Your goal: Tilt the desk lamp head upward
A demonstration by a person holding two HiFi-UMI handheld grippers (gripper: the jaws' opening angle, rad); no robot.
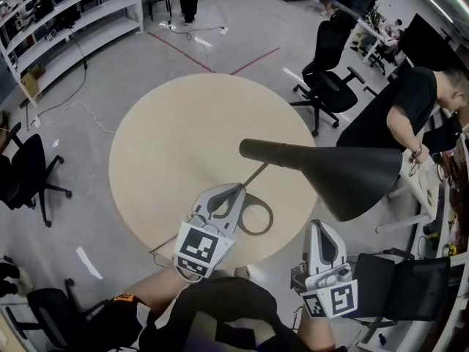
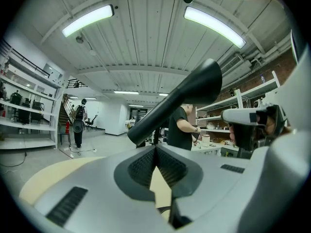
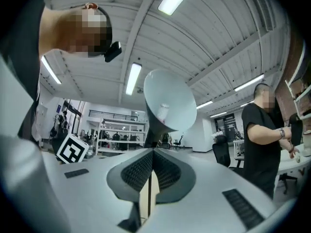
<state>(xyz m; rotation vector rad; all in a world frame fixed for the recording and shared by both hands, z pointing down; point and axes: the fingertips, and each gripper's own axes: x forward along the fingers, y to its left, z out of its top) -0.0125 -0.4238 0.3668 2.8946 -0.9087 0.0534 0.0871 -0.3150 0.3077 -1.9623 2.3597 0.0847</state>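
Note:
A black desk lamp stands on the round beige table. Its cone-shaped head juts past the table's right edge, and a thin rod runs down to the ring base. My left gripper hangs over the base next to the rod. Its jaws are shut, tips touching, with nothing seen between them, and the lamp's neck rises beyond. My right gripper sits off the table's near-right edge, below the head. It is shut and empty, facing the shade's white inside with its bulb.
A black office chair stands beyond the table and another at the left. A person in black leans over a desk at the right. White shelves line the far left. A further chair sits beside my right gripper.

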